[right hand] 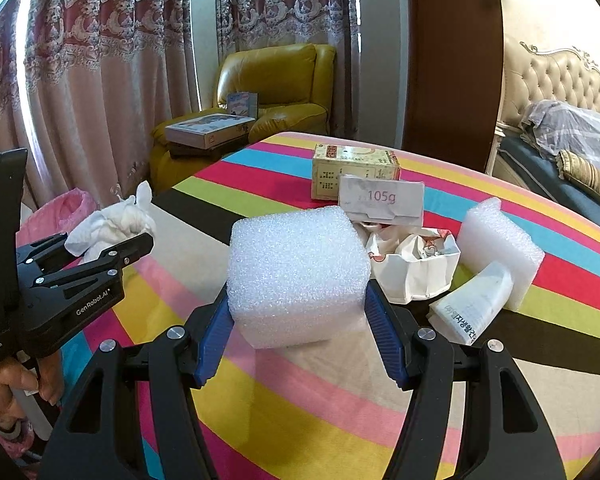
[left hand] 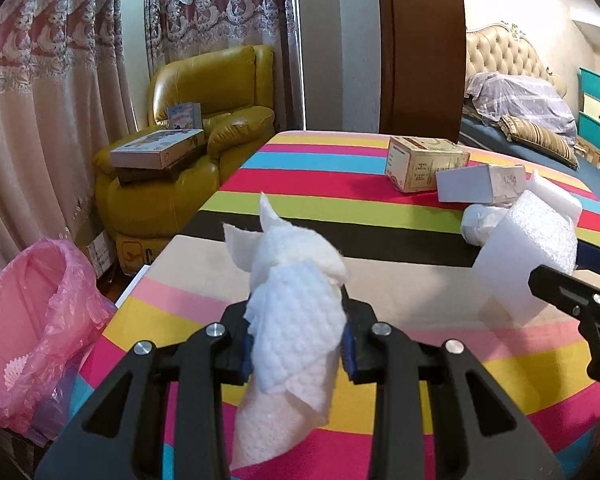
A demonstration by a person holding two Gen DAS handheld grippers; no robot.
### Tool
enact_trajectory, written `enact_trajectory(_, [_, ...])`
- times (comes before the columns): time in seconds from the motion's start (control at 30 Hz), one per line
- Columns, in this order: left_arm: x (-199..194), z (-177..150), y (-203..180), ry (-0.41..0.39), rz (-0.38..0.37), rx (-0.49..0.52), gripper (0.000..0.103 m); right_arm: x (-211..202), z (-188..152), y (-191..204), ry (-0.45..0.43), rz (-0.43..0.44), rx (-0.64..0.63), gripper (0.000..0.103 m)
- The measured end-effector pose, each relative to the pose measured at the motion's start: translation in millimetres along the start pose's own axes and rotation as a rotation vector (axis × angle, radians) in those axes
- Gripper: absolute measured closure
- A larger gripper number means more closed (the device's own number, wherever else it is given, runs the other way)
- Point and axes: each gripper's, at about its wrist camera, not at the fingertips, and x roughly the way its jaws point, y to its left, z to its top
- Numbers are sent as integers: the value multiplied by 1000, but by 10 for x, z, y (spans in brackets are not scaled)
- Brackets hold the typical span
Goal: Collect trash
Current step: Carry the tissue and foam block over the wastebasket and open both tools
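My left gripper [left hand: 298, 344] is shut on a crumpled white paper towel [left hand: 296, 280] above the striped table [left hand: 300, 184]; it also shows in the right wrist view [right hand: 112, 224]. My right gripper [right hand: 298, 332] is shut on a white foam block [right hand: 296, 276], which shows at right in the left wrist view [left hand: 524, 256]. A pink-lined trash bin [left hand: 32, 320] stands on the floor left of the table. More trash lies behind the block: a crumpled white paper bag [right hand: 416, 268], a tube [right hand: 472, 304], a second foam piece [right hand: 500, 248], a white "105g" box [right hand: 380, 200] and a beige carton [right hand: 352, 168].
A yellow armchair [left hand: 204, 136] with flat boxes [left hand: 156, 152] on it stands beyond the table's far left. Curtains hang behind it. A bed [left hand: 540, 136] is at the far right, a brown door panel [left hand: 420, 48] behind the table.
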Motion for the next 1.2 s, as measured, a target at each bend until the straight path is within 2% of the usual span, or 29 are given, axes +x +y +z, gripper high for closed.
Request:
enact_trajectory(0.27, [-154, -18, 41, -48, -36, -24, 71, -115, -31, -29, -52, 4, 3, 42])
enact_trajectory(0.5, [-466, -136, 66, -93, -67, 36, 71, -294, -49, -9, -112, 30, 13, 42])
enact_trajectory(0.8, [-797, -270, 328, -106, -56, 35, 71, -545, -107, 337, -123, 71, -67, 42])
enact_trajectory(1.2, [-1059, -468, 638, -104, -30, 25, 71, -672, -190, 684, -126, 144, -130, 42])
